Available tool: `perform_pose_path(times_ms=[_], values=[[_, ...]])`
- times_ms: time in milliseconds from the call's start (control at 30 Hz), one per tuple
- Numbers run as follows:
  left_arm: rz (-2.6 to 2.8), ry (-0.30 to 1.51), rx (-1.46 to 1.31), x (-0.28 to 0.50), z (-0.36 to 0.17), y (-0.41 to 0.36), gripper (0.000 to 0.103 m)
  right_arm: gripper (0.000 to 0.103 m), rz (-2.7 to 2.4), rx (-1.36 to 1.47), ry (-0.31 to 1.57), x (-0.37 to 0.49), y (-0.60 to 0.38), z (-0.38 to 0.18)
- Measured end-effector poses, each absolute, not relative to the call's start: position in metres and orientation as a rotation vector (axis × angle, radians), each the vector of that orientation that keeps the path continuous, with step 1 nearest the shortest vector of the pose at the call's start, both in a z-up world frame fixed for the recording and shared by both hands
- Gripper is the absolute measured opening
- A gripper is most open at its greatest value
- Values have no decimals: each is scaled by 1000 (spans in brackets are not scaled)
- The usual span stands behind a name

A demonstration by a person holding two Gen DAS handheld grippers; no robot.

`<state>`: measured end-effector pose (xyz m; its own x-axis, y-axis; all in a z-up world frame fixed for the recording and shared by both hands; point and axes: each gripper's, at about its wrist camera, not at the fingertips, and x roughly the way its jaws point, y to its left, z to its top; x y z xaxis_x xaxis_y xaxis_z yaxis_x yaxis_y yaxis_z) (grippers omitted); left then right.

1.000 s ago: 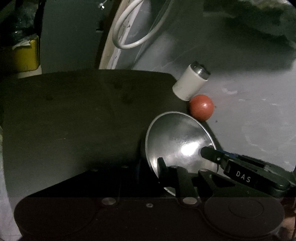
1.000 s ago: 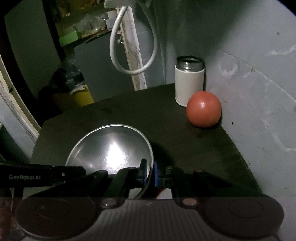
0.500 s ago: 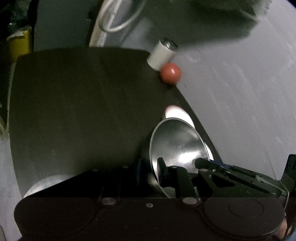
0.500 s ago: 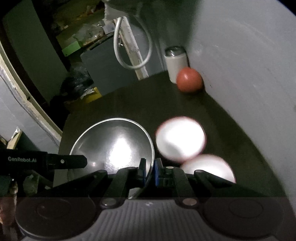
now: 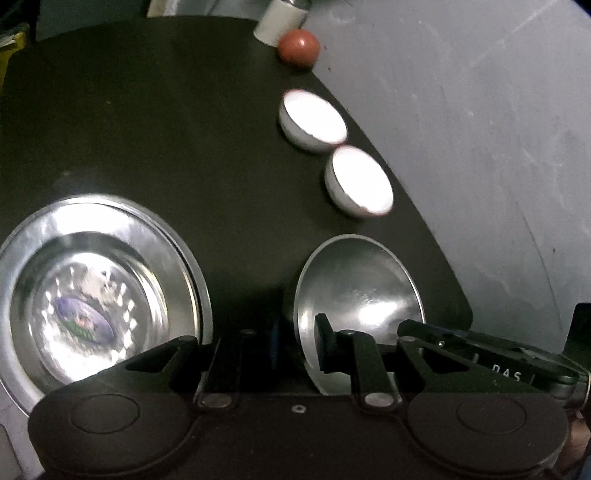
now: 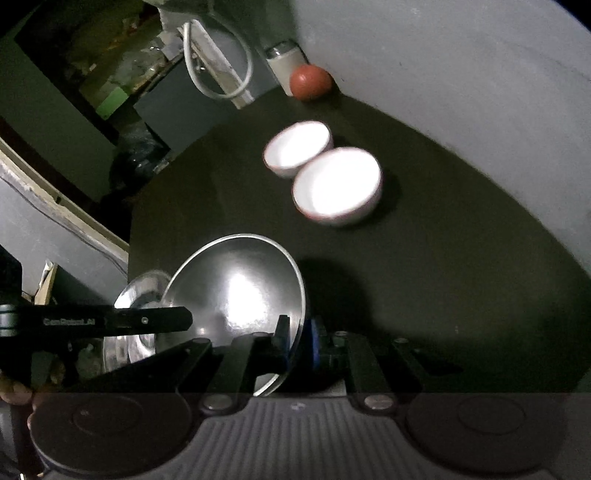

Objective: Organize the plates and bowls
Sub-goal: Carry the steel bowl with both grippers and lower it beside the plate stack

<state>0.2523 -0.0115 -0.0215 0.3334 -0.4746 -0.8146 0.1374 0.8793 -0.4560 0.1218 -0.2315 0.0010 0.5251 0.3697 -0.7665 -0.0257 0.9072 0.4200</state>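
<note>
Two tools pinch one steel bowl [image 5: 356, 295] between them, each on an opposite side of its rim; I take that bowl as the landmark.

Left wrist view: my left tool [image 5: 297, 345] has its jaws pressed onto the bowl's near-left rim, one finger [image 5: 323, 341] inside the bowl, the other outside. The right tool [image 5: 480, 354] reaches in from the right and meets the bowl's right rim. The bowl is tilted, its hollow facing the camera, above the dark counter [image 5: 166, 129]. Left of the bowl lies a stack of steel plates [image 5: 92, 288], apart from it. Beyond the bowl, near the counter's right edge, stand two white bowls [image 5: 314, 122] just beside each other. Farther beyond them are a red ball [image 5: 298, 46] and a white canister [image 5: 279, 20], touching or nearly so.

Right wrist view: my right tool [image 6: 297, 345] has its jaws closed on the steel bowl's [image 6: 236, 291] right rim, with the rim between the pads. The left tool [image 6: 140, 319] comes in from the left across the bowl's left edge. Behind the bowl's left side the steel plates [image 6: 142, 284] show partly. Beyond the bowl stand the white bowls [image 6: 336, 184], then the red ball [image 6: 310, 82] and canister [image 6: 282, 62] by the wall.
</note>
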Motion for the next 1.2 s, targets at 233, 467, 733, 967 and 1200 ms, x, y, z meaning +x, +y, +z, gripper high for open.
perform_pose_path(times_ms=[233, 467, 733, 967, 1200], values=[[-428, 1221, -301, 242, -31, -19, 22, 13, 222, 417, 1018, 105, -239, -5], [-416, 1256, -289, 244, -37, -24, 22, 14, 216, 443, 1052, 103, -239, -15], [-408, 1268, -279, 247, -39, -28, 25, 15, 228, 446, 1071, 102, -238, -20], [-409, 1267, -274, 248, -39, -30, 25, 15, 228, 453, 1070, 101, -240, -20], [-395, 1244, -262, 247, -33, -27, 30, 22, 208, 445, 1046, 97, -242, -19]])
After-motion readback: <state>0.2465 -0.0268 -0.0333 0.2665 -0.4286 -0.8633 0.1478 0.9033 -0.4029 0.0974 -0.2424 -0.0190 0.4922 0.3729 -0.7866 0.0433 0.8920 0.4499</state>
